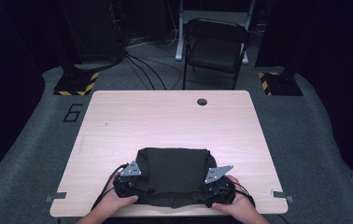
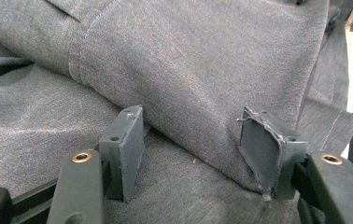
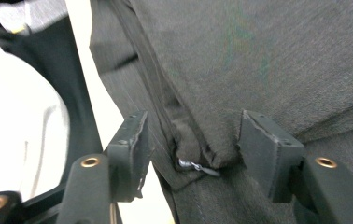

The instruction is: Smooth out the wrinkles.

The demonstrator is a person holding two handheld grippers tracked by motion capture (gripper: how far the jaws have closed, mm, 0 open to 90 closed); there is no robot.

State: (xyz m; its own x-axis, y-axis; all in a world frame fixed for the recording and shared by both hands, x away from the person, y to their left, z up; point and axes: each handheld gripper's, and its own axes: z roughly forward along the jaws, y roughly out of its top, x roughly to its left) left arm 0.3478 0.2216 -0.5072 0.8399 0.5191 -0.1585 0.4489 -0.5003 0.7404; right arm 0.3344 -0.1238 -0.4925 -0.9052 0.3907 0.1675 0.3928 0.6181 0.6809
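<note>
A dark folded garment (image 1: 174, 175) lies at the near edge of the worktop (image 1: 165, 116), its long axis running side to side between the two hands. The left gripper (image 2: 193, 149) sits at its left end and the right gripper (image 3: 191, 149) at its right — each equally near its own side. Both sets of fingers stand wide apart and grip nothing: a folded edge of the cloth lies between the left pair, and a seamed corner with a small silver bit — perhaps a fastener — between the right pair.
</note>
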